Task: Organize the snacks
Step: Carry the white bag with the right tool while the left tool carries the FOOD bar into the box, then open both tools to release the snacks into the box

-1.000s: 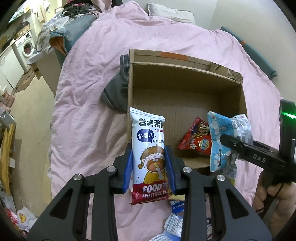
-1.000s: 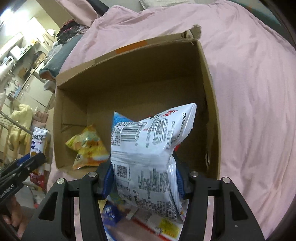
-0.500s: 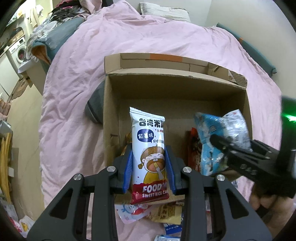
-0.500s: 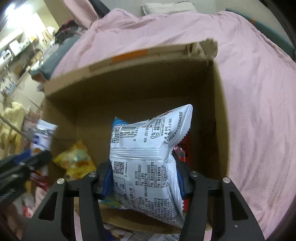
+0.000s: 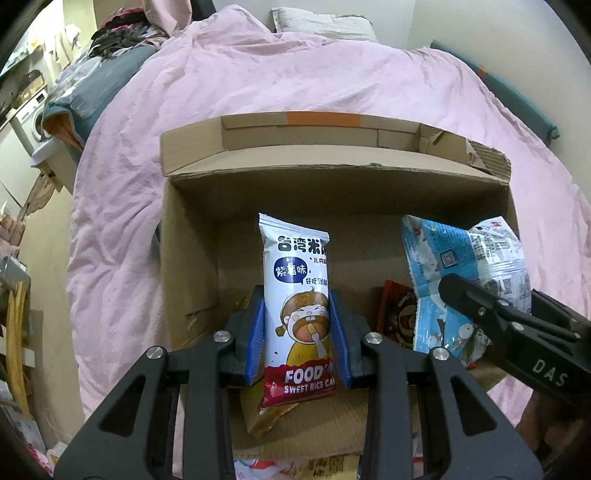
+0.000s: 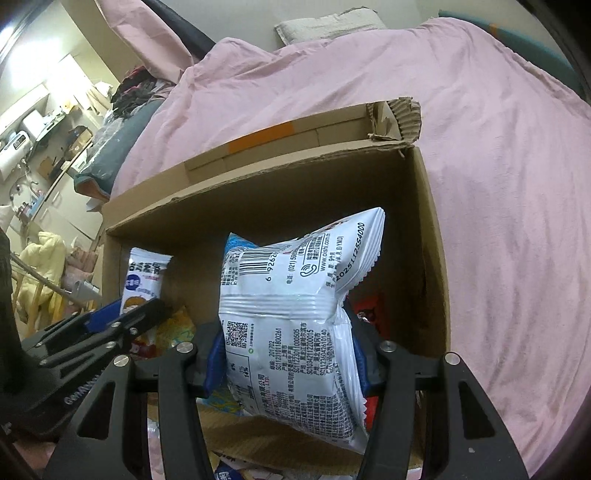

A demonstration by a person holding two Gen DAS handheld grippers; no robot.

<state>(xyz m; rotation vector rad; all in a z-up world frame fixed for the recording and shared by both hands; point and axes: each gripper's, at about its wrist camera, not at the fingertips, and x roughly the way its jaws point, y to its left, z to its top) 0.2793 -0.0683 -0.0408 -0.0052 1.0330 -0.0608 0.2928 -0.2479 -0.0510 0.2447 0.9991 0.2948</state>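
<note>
My left gripper (image 5: 297, 332) is shut on a white rice-cake pack (image 5: 299, 295) with a cartoon child, held upright over the near left part of an open cardboard box (image 5: 192, 258). My right gripper (image 6: 286, 354) is shut on a puffy white and blue snack bag (image 6: 295, 325), held over the box's right part (image 6: 432, 258). The right gripper and its bag (image 5: 461, 266) show at the right of the left wrist view. The left gripper and its pack (image 6: 144, 280) show at the left of the right wrist view. A red snack pack (image 5: 397, 314) and a yellow one (image 6: 173, 332) lie in the box.
The box rests on a bed with a pink cover (image 5: 258, 74). More snack packs (image 5: 295, 465) lie in front of the box's near flap. A dark cushion (image 5: 92, 92) and room clutter lie to the left. A pillow (image 5: 321, 22) lies at the far end.
Both grippers have moved forward and over the box with their packs. The box now fills more of both views.
</note>
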